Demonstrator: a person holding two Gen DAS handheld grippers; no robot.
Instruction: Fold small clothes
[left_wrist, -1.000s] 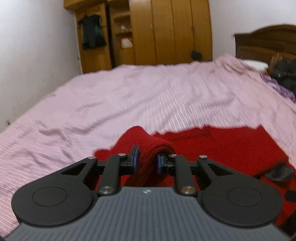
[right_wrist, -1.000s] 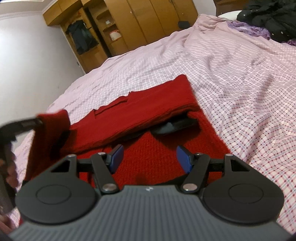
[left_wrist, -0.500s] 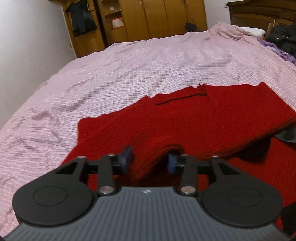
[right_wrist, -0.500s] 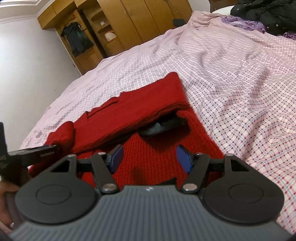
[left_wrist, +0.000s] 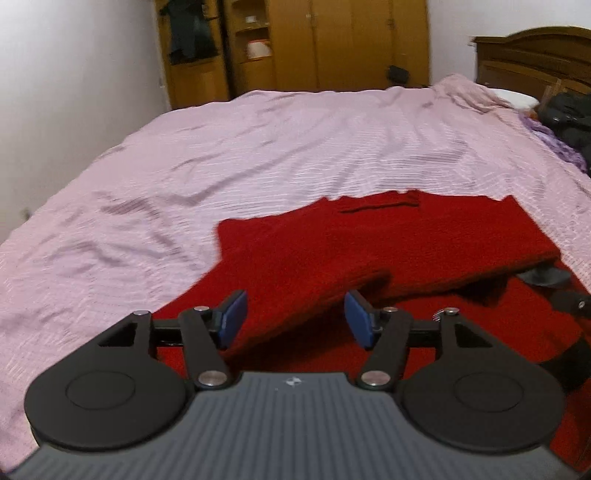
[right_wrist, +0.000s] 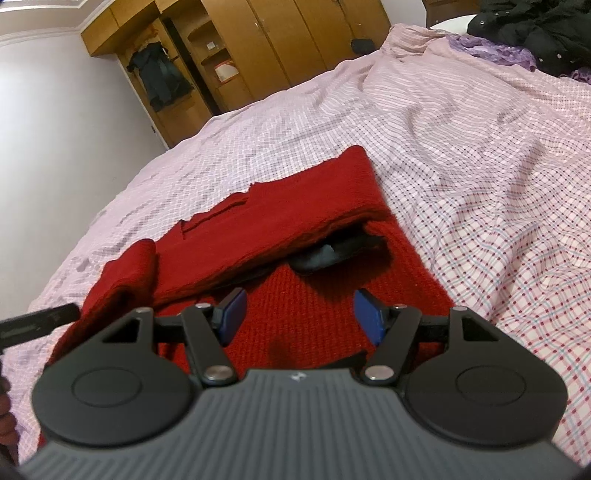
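Lying across the near part of the pink checked bedsheet (left_wrist: 258, 155), the red knitted sweater (left_wrist: 388, 236) is stretching its long axis from left to right, and everything below is placed against it. At its left end, the left tongs (left_wrist: 293, 317) are standing apart: their jaws have just been opening, and the folded sleeve (left_wrist: 295, 291) is running between the blue pads (left_wrist: 231, 319) without being pinched. In the right wrist view that same sleeve (right_wrist: 125, 273) is showing as a rolled red hump at the sweater's (right_wrist: 295, 206) left edge, with the black arm of the left tongs (right_wrist: 37, 321) just beside it. Left of the sweater the sheet is lying rumpled but bare, giving wide room for a sweep.

Moving rightward, the folded upper layer is covering the far half of the sweater, and its near edge is slanting across the body. Under that edge, toward the right end, a dark object (right_wrist: 325, 254) is poking out; what it is I cannot tell. The right tongs (right_wrist: 297, 319) are hovering over the sweater's near right part, jaws apart and gripping nothing, so they are looking nearer to the hem and right edge, while the left ones are nearer to the sleeve. Right of the sweater, open sheet is continuing to a heap of dark clothes (right_wrist: 535, 29) well apart at the far corner.
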